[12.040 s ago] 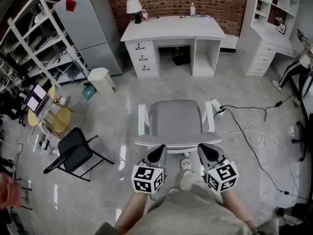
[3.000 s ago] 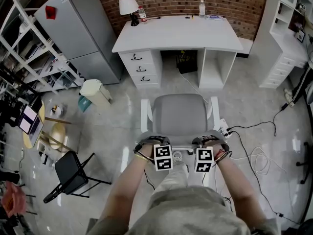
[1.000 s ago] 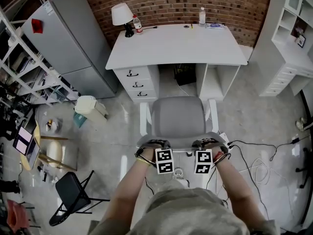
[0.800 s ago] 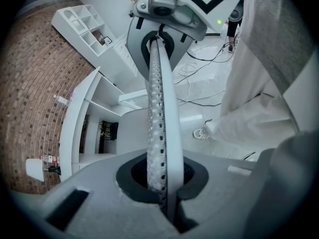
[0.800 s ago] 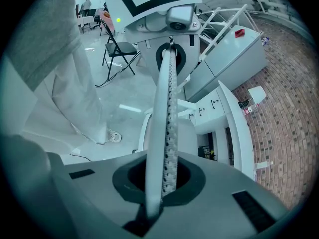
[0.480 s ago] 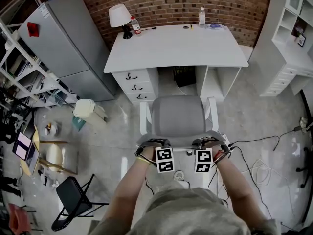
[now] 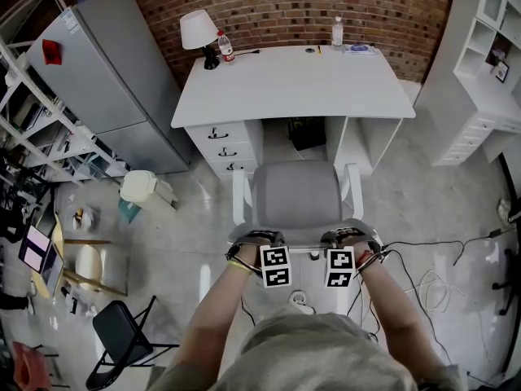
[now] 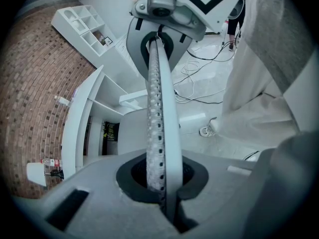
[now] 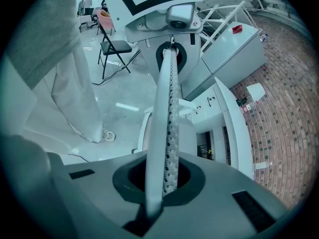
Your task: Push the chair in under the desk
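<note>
Chair point(image 7: 297, 194) is noted on the floor point(image 7: 203, 243), square to the table point(image 7: 293, 80). Its grey seat faces the kneehole between the drawers point(image 7: 221, 145) under the table's left end and a white side panel toward the right end. The whole seat is seen in front of the table's near edge, its front close to the opening and none of it covered by the top. A white armrest is seen on each side of the seat. Left gripper point(image 7: 254, 239) and right gripper point(image 7: 348, 236) are set on the top rail of the backrest point(image 7: 299, 233), one toward each end, marker cubes turned to the person. In the left gripper view the jaws are closed on the rail's thin perforated edge, which is seen running from them to the other gripper. The same is recorded in the right gripper view: jaws clamped on the rail, nothing else between them. Both forearms are stretched forward to the rail. A dark box point(image 7: 307, 133) is seen inside the kneehole. A lamp point(image 7: 196, 32) stands at the table's far left corner and a bottle point(image 7: 337, 31) at the far edge, right of centre. A fridge point(image 7: 98, 80) stands beside the table's left end, a bin point(image 7: 146, 192) lies tilted on the floor off the near left corner, and cables point(image 7: 440, 275) are seen on the floor right of the chair.
</note>
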Demonstrator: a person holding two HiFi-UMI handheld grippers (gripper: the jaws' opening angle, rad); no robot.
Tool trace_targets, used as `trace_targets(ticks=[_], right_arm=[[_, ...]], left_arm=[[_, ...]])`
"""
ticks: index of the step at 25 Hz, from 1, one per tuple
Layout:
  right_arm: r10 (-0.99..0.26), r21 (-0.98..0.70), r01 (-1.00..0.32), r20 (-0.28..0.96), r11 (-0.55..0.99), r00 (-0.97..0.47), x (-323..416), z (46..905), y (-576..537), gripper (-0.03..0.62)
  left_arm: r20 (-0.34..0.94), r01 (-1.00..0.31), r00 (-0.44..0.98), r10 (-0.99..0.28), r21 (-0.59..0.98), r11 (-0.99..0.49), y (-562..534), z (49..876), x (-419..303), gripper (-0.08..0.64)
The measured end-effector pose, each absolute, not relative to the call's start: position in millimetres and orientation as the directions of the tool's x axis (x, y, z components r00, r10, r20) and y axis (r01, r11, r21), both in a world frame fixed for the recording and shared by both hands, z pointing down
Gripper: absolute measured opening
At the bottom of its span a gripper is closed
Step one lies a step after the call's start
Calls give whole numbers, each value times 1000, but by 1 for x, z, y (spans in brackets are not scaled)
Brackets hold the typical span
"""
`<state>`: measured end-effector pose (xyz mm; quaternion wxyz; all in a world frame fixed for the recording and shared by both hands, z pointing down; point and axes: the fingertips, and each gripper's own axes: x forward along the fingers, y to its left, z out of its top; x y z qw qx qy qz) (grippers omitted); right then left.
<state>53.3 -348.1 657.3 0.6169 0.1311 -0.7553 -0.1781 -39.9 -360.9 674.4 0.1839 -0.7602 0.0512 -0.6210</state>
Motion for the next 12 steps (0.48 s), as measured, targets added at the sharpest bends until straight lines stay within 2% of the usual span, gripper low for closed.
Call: trace_targets(ticks=[12], right_arm=[[-429,439,14,884,899,-187,52,656,-384,12]], left_arm=[[921,163,230,-315,-356,-920,-397,672,-42,14]])
